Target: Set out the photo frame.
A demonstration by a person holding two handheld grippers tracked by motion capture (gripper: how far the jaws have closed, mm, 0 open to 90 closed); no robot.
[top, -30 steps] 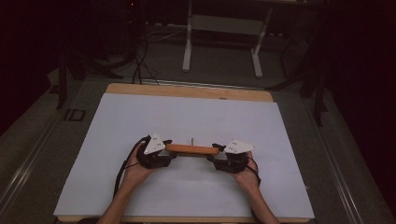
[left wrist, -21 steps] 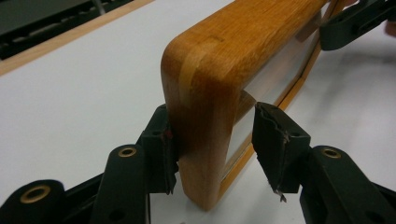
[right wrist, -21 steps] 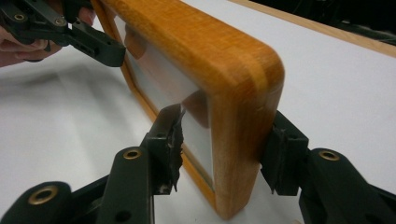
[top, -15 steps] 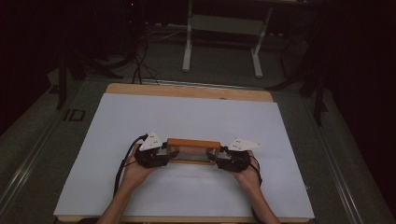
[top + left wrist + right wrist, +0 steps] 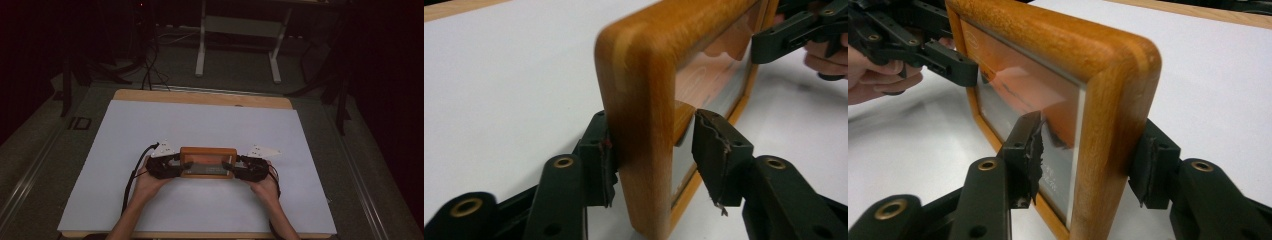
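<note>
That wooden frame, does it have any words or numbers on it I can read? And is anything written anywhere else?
On the floor left of the table: a white mark that looks like "ID".
On the pane of the frame, low down: pale small print, too blurred to read.
Wood of the frame: no writing.
Grippers and white sheet: no writing.

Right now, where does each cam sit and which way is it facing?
High view: above the person's side, facing forward and down on the table; forearms, both hands.
Left gripper view: on the left gripper, looking along the frame at the right gripper.
Right gripper view: on the right gripper, looking back.
All share the frame.
</note>
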